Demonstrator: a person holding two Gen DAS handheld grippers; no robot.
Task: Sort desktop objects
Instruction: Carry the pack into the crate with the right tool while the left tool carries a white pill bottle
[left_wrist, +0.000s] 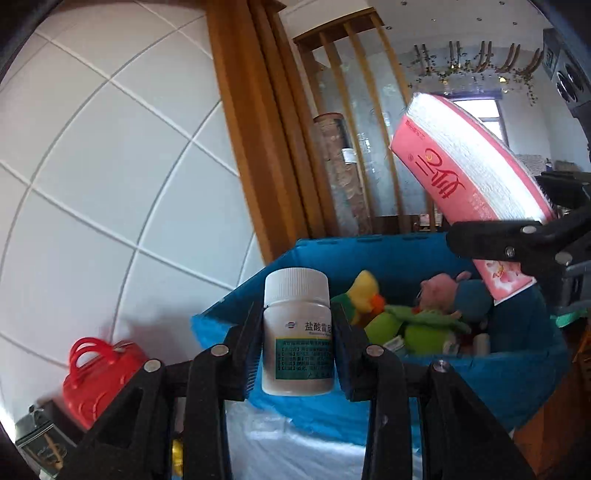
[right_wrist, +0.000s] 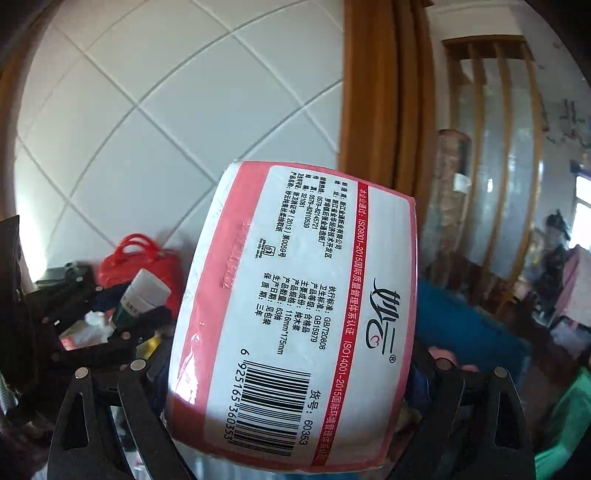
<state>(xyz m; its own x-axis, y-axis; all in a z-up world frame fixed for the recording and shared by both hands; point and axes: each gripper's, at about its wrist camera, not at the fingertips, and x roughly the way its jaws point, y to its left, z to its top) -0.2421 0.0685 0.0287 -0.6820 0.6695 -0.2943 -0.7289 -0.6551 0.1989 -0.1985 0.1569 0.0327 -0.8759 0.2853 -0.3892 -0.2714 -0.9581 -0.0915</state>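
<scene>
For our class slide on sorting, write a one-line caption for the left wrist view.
Left hand-held gripper holds a white medicine bottle before a blue bin of plush toys.

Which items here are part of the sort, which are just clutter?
In play: left gripper holding pill bottle; right gripper holding tissue pack; blue bin with plush toys.
Lying about: red basket.

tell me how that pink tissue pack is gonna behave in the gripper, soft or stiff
Probably soft: the tissue pack is a plastic-wrapped stack of paper, so the right gripper likely squeezes into it. Its glossy wrap may be slippery. It looks light for its bulk, held tilted above the blue bin.
</scene>
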